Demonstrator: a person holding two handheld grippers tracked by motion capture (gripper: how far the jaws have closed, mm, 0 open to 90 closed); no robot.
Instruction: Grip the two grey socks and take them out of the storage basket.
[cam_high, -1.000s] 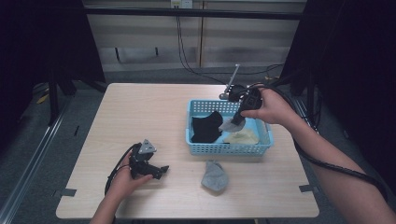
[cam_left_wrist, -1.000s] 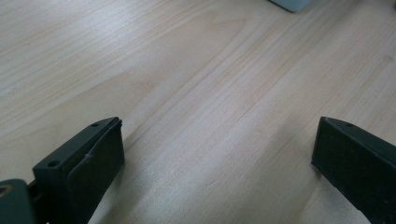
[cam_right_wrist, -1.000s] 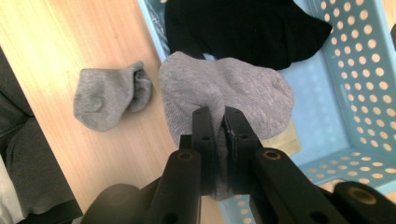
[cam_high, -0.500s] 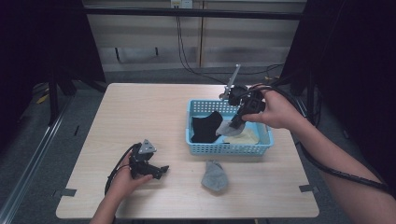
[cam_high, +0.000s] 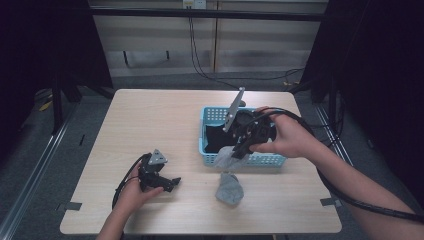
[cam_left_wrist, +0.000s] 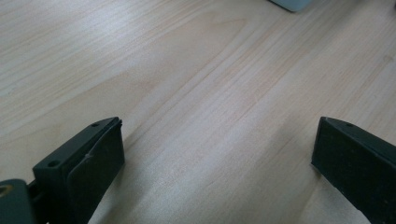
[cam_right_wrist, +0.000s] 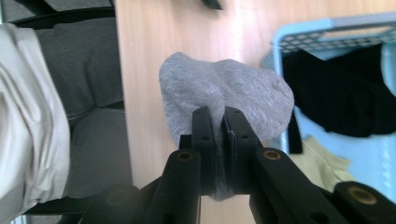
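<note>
While the left hand-held gripper (cam_left_wrist: 217, 158) gapes empty, the right hand-held gripper (cam_right_wrist: 217, 116) pinches a grey sock (cam_right_wrist: 224, 91).

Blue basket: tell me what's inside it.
The blue basket holds a black garment and a pale yellowish cloth lying partly under it. Anything deeper is covered. The grey sock, clamped in the right gripper, is outside.

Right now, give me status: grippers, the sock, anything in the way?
Right gripper shut on grey sock, lifted over the blue basket front rim. Left gripper open, resting on table. Second grey sock lies just below the drop path.
</note>
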